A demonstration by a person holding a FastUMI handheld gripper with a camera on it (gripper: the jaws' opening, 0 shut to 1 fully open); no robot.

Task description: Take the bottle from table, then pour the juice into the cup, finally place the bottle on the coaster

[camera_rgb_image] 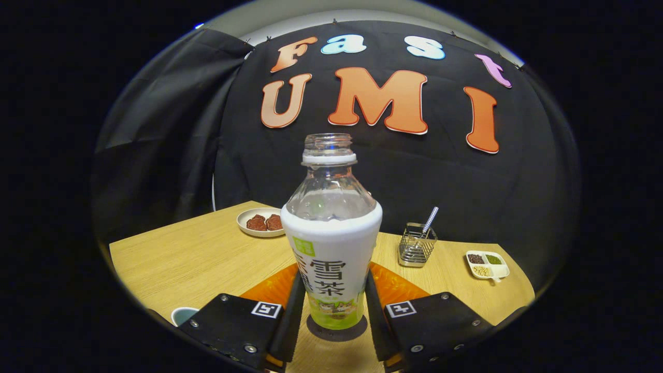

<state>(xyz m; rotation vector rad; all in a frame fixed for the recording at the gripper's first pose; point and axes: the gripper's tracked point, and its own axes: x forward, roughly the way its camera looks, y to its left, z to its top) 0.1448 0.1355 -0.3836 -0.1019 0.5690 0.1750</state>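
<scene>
Both fingers (291, 305) of the gripper (331, 311) press the sides of the uncapped bottle (331, 243), which stands upright between them on a dark coaster (336, 331). Just left of the fingers sits a cup (183, 314); beyond them, a wire holder (417, 244).

Gripper (331, 316): two broad, flat, angular finger blocks with a matte finish, one on each side. Each block carries a small square black-and-white fiducial marker near its inner top corner. Round silver screw heads dot the corners and outer edges of both blocks. Thin inner pads (292, 316) line the facing sides.
</scene>
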